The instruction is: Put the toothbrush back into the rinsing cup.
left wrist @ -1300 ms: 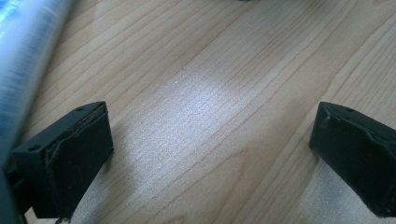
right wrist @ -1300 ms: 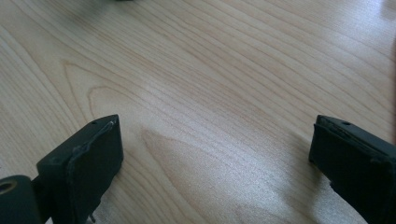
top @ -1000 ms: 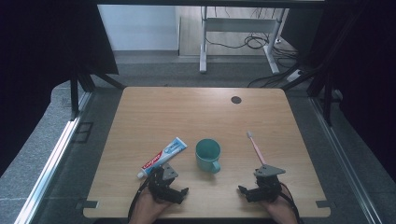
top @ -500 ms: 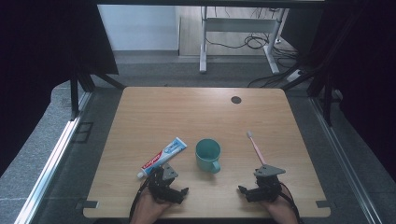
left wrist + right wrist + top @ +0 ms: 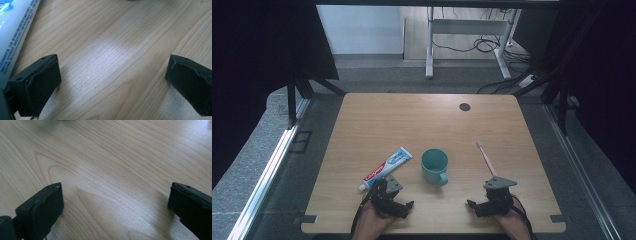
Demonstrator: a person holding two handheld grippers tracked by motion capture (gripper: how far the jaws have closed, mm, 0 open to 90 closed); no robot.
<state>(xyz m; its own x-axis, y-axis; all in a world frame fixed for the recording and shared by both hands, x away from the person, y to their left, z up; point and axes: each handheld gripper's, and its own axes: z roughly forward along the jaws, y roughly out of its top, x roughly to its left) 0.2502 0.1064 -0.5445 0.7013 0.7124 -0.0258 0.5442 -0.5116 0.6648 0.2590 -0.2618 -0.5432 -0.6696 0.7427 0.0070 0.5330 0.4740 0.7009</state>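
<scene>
While both tools rest at the near edge of the tabletop (image 5: 422, 115), nothing is yet in hand; entries follow.

Item 1: left tool (image 5: 404, 205). Jaws spread wide apart, empty, bare wood between them in the left gripper view. Lies just beside the cap end of the toothpaste tube.

Item 2: right tool (image 5: 472, 204). Jaws likewise wide apart and empty. Lies near the handle end of the toothbrush.

Item 3: toothpaste tube (image 5: 386, 168). White and blue, flat on the wood, diagonal, left of the cup; its printed side runs along the left edge of the left gripper view (image 5: 15, 37).

Item 4: teal cup (image 5: 434, 165). Upright, handle toward the person, between tube and brush, touching neither.

Item 5: toothbrush (image 5: 486, 159). Pink handle, flat, bristle end pointing away.

Handling note (a judgement): the step in hand looks like the first reach, probably for tube or brush. For the tube, turn the left tool so its jaws straddle the narrow width, and close on the firm part near the cap. For the brush, come down over mid-handle with jaws across it, low enough to catch the thin stem. Keep clear of the cup.
</scene>
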